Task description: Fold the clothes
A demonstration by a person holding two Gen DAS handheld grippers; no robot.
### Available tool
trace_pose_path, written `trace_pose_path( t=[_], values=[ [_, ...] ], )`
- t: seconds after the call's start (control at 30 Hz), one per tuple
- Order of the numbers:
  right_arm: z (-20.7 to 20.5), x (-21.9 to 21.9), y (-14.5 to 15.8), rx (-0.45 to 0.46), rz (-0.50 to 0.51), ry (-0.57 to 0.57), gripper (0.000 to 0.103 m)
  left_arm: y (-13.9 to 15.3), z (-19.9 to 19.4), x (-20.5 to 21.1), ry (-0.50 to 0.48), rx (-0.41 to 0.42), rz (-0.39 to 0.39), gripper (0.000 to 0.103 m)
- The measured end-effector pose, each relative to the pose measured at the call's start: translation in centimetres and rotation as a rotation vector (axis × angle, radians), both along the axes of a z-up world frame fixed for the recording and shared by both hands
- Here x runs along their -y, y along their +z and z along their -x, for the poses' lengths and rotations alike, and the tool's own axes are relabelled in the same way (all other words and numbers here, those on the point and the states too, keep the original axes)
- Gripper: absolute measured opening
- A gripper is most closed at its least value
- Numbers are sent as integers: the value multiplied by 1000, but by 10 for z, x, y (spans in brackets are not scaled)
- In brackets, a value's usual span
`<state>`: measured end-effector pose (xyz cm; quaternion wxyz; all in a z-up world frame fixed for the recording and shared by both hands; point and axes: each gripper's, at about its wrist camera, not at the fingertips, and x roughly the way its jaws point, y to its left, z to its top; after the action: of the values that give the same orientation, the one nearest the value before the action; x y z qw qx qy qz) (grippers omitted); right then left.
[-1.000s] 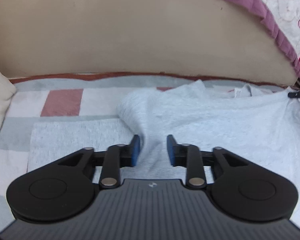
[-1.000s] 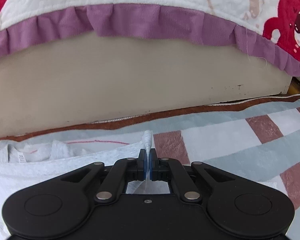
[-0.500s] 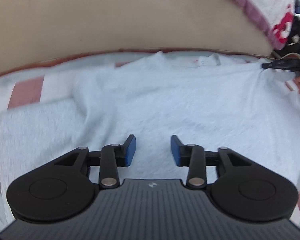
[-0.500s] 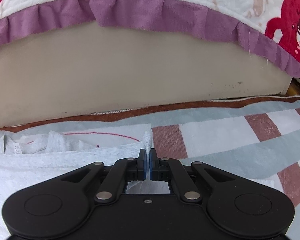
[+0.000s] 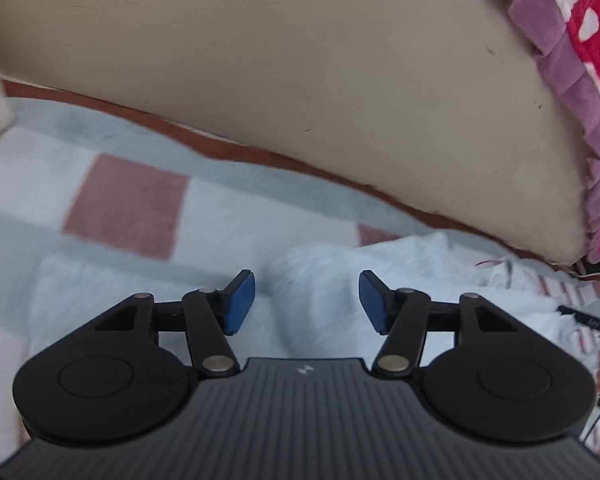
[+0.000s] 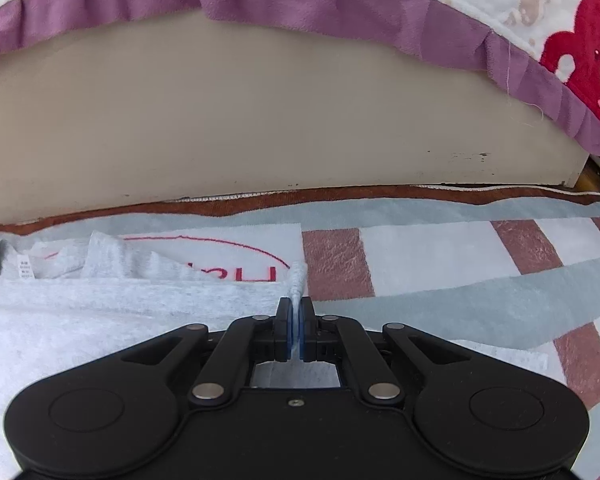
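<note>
Right gripper (image 6: 295, 330) pinching grey shirt (image 6: 100, 320); left gripper (image 5: 306, 300) opening; bed base (image 6: 260, 120) ahead.

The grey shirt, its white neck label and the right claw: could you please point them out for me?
grey shirt (image 6: 100, 320), right wrist view, on the flat body fabric.
white neck label (image 6: 24, 269), right wrist view, on the label's middle.
right claw (image 6: 295, 330), right wrist view, between the fingertips pinching the shirt's edge.

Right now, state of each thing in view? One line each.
Left gripper: jaws opening, nothing pinched, a hump of the shirt lies between the fingers.
Right gripper: shut on the shirt's edge.
Shirt: grey, lying on the blanket, part folded over, red print and neck label showing.
Blanket: checked, spread flat under the shirt.
Quilt: purple frill hangs over the beige panel.
</note>
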<state>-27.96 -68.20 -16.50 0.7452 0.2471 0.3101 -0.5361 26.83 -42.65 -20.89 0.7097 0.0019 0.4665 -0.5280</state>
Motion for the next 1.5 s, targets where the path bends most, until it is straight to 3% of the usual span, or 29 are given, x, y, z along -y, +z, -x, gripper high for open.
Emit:
trace_pose_path(
  t=[0.03, 0.07, 0.1, 0.27, 0.47, 0.53, 0.6, 0.73, 0.83, 1.03, 1.13, 1.27, 1.33, 1.43, 1.5],
  values=[
    [0, 0, 0, 0, 1, 3, 3, -2, -2, 5, -19, -15, 11, 53],
    [1, 0, 1, 3, 1, 3, 3, -1, -1, 6, -32, -1, 21, 41],
    [1, 0, 1, 5, 1, 2, 3, 2, 5, 8, -46, 44, 22, 14],
    [1, -2, 2, -1, -1, 17, 3, 27, 55, -8, -87, 377, 84, 16],
    [3, -4, 0, -3, -12, 21, 3, 27, 93, -11, -141, 566, 41, 18],
    [2, -5, -2, -6, -14, 20, 3, 26, 104, -17, -128, 627, 25, 23],
    [2, -6, -3, -12, -15, 23, 3, 25, 111, -20, -133, 644, 34, 32],
    [3, -6, -3, -14, -18, 25, 3, 17, 119, -22, -164, 621, 35, 37],
    [3, -7, -3, -18, -22, 26, 3, 11, 121, -20, -169, 603, 4, 36],
    [3, -8, -2, -30, -22, 33, 3, 20, 121, -33, -117, 534, 57, 37],
    [3, -9, 0, -31, -8, 36, 3, 18, 120, -29, -117, 485, 33, 27],
    [4, -10, 7, -1, 35, 31, 3, 9, 105, 3, -95, 507, -108, 25],
    [5, -10, 12, 18, 58, 27, 3, 10, 99, 6, -86, 509, -98, 8],
    [8, -16, 24, 45, 111, 28, 2, 19, 114, -3, -126, 633, -93, 7],
    [12, -21, 36, 99, 150, 15, 2, 27, 128, -17, -97, 676, -63, 7]
  ],
)
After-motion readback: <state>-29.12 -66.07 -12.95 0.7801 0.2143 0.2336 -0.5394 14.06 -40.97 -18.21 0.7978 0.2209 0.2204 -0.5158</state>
